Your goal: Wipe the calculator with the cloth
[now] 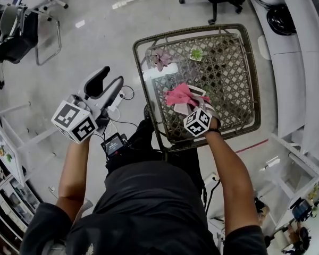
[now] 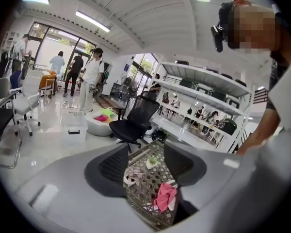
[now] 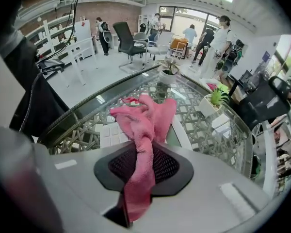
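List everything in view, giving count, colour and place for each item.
table: 1, brown lattice under glass, in front of the person
cloth: 1, pink, draped over the calculator
calculator: 1, white, on the table, partly under the cloth
pink potted plant: 1, pinkish leaves, table's far side
green potted plant: 1, white pot, table's far side
office chair: 1, black, floor beyond the table
left gripper: 1, grey, open, empty, left of the table
right gripper: 1, grey, shut on the cloth
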Demonstrator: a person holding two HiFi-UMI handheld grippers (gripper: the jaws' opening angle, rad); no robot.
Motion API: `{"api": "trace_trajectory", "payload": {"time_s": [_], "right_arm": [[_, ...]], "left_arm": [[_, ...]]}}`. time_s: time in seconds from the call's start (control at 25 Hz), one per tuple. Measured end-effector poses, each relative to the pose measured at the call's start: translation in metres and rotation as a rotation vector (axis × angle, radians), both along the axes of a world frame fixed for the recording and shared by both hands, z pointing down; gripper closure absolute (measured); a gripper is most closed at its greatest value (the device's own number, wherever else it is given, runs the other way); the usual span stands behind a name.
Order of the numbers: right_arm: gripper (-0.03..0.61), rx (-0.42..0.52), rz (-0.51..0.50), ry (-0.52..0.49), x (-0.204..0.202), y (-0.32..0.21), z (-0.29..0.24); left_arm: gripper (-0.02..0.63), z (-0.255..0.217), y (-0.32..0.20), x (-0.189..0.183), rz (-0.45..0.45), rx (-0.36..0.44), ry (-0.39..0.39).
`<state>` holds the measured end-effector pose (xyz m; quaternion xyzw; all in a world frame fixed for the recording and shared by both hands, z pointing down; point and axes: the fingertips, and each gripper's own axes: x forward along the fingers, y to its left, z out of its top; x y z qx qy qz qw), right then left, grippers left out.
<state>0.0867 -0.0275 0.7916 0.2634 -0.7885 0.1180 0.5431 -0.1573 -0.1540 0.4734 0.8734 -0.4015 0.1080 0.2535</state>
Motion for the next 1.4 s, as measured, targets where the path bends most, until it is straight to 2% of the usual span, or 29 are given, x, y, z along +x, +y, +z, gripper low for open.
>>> {"api": "trace_trajectory", "payload": {"time_s": [0.28,0.44,0.64,0.88,1.0,1.08,1.4], "right_arm": [[0.511,-0.013,0.15,0.001,0.03,0.003,-0.001],[0.511,-0.045,0.329,-0.027,0.049,0.009,0.002],[0.511,-0.107,0.591,-0.115,0.059,0.018,-0.003],[0.511,-0.137,0.772,-0.184,0.051,0.028,-0.004],[0.511,-0.146,0.809,-0.202,0.042,0.029,-0.005],[0.511,-0.15,0.797,-0.208,0.032,0.031,-0.005],[0.511,-0.185,0.618,-0.217,-0.029,0.041,0.0]], "left_arm": [[0.365,-0.002,-0.003,0.012,0.016,0.002,0.002],[0.365,-0.003,-0.003,0.017,0.022,0.008,0.008],[0.365,-0.003,-0.001,0.018,0.025,0.009,0.01],[0.365,-0.004,0.004,0.015,0.023,0.011,0.012],[0.365,-0.004,0.006,0.011,0.016,0.013,0.012],[0.365,-0.004,0.009,0.008,0.012,0.016,0.013],[0.365,-0.003,0.019,-0.008,0.002,0.035,0.024]]}}
